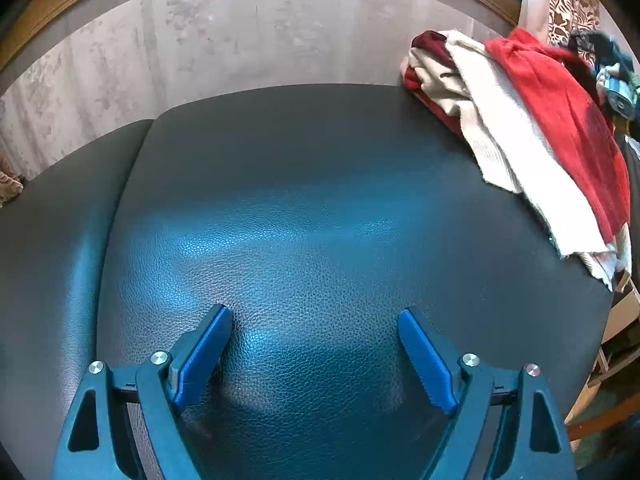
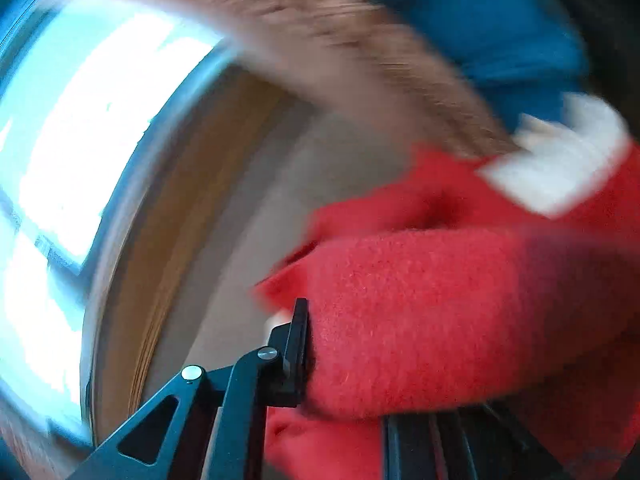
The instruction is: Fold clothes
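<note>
Clearly my right claw (image 2: 344,360) clenches the red fleece garment (image 2: 440,300), soft, light and floppy, best pinched at an edge, while my left claw (image 1: 316,356) gapes released.

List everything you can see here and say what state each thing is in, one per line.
Left tongs: open, empty, over the black cushion.
Right tongs: shut on the red garment, picture blurred.
Red garment: bunched, lifted in the grip.
Clothes pile: unfolded, heaped at the cushion's far right edge.
Black cushion: bare in the middle.
</note>
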### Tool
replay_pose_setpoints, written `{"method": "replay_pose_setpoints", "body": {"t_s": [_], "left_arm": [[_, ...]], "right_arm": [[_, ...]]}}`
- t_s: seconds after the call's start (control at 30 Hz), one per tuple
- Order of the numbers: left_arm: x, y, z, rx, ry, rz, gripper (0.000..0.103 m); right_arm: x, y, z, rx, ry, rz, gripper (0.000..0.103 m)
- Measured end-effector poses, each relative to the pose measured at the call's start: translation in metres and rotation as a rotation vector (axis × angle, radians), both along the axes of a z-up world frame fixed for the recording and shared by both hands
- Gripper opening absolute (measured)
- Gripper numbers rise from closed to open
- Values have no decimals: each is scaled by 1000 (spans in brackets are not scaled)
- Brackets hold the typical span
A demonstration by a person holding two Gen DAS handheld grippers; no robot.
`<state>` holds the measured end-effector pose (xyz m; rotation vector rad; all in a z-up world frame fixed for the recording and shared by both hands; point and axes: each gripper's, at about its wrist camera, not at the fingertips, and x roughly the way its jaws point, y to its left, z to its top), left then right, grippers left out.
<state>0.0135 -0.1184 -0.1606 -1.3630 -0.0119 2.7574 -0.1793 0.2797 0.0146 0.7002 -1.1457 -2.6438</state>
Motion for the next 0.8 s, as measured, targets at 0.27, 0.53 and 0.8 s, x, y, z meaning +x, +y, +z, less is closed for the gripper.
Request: {"method": "replay_pose_setpoints", "body": {"t_s": [0.27,0.53,0.8], "left_arm": [[2,-8,4,31,-22,-29,87],[34,-60,8,185,-40,109,76],[70,-82,-4,229,-35,194,76]], "right_arm": [[45,-139,25,113,131,461,16],[102,-243,-48,-35,-5,735,16],[158,-294,-106,-89,-183,803,103]]}}
